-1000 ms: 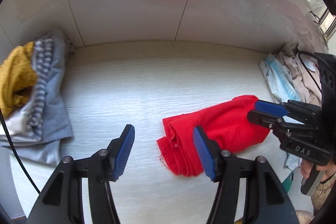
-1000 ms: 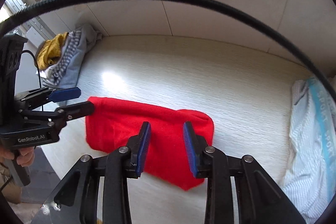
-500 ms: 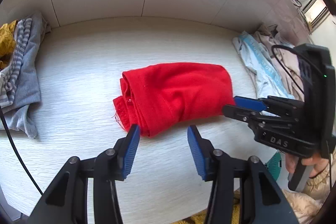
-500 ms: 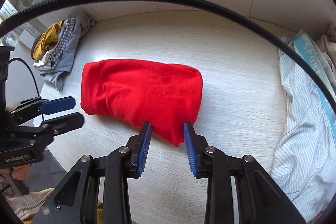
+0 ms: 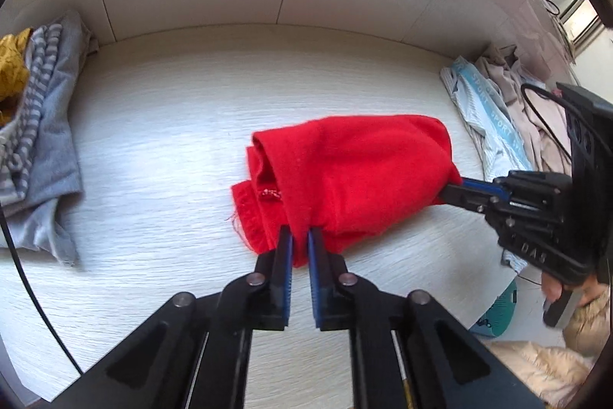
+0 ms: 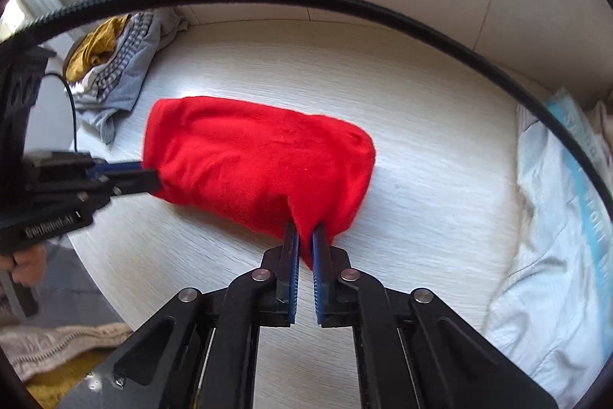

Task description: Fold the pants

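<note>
The red pants (image 5: 356, 175) lie mid-desk (image 5: 161, 156) already folded into a compact bundle (edges uneven), with left gripper (image 5: 300, 240) and right gripper (image 6: 305, 240) each pinching its near edge, so probably one last fold or tidy-up remains.

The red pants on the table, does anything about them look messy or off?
Yes. The red pants are a lumpy bundle, not flat, and at the end near the left tool the layers don't line up, with a frayed thread sticking out.

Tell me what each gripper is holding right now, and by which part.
Both pinch the folded red pants: left gripper at the near edge by the open end, right gripper at the near corner of the other end.
</note>
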